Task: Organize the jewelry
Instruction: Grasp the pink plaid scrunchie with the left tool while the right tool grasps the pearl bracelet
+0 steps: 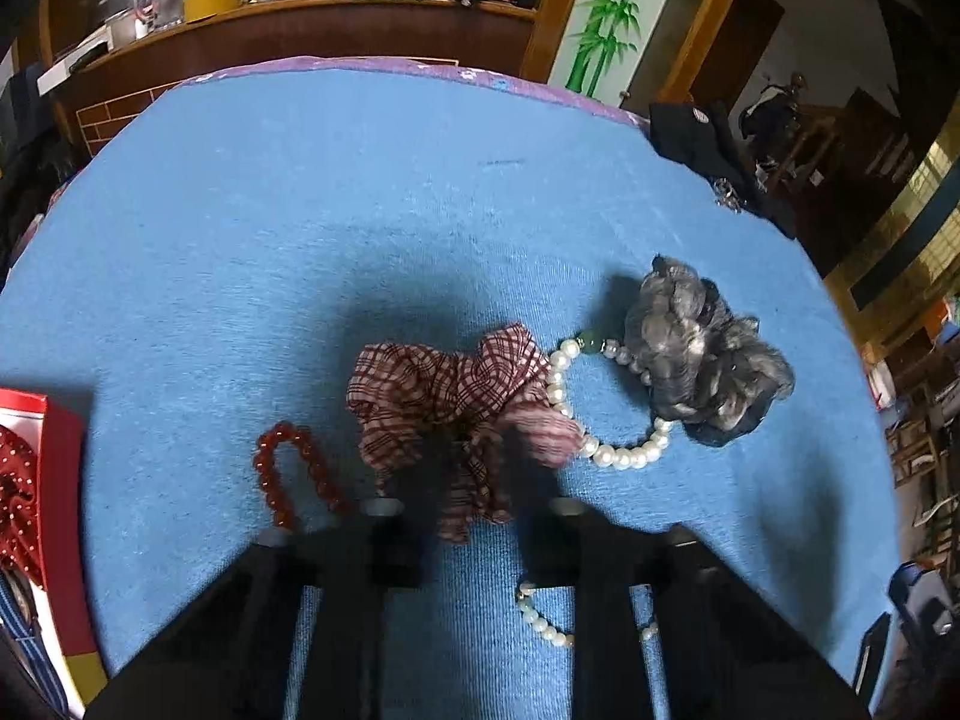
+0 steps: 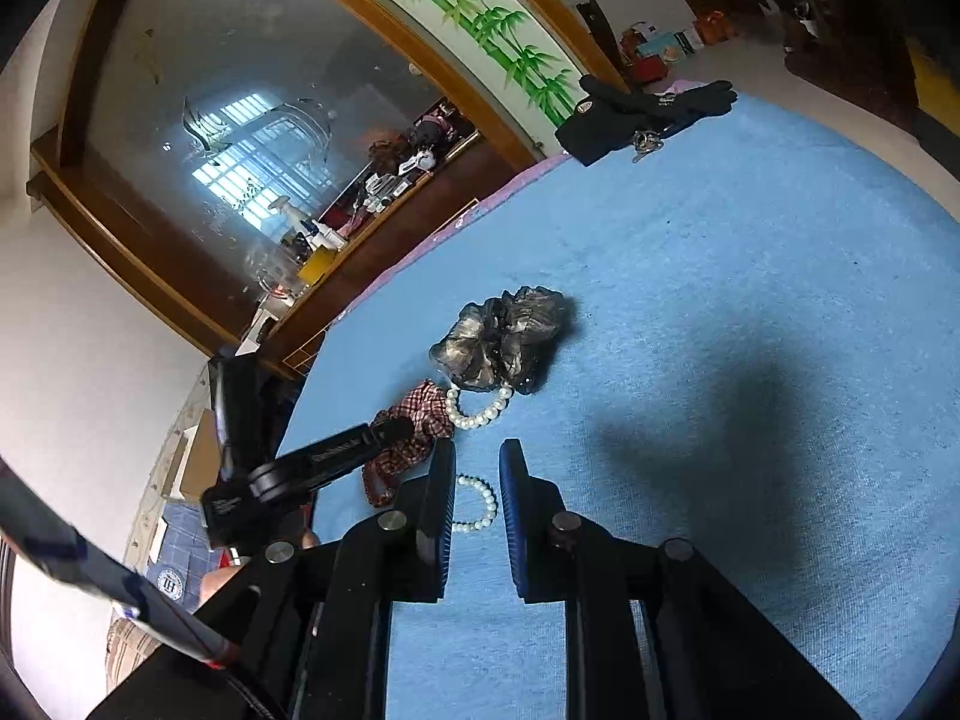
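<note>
Your round table under its blue cloth [image 1: 360, 210] carries everything. At its left edge sits the red open-topped gift box [image 1: 57, 480]. Just beyond your left gripper [image 1: 474, 507], jaws wide apart, the red-and-white plaid fabric scrunchie [image 1: 456, 396] lies between the fingertips, unclamped. To its right, the grey sheer scrunchie [image 1: 702, 354] touches the white pearl bracelet with a green bead [image 1: 606, 450]. Your right gripper [image 2: 477, 468] hovers with jaws apart over a second, smaller pearl bracelet [image 2: 483, 501]. Near left lies the dark red bead bracelet [image 1: 294, 474].
</note>
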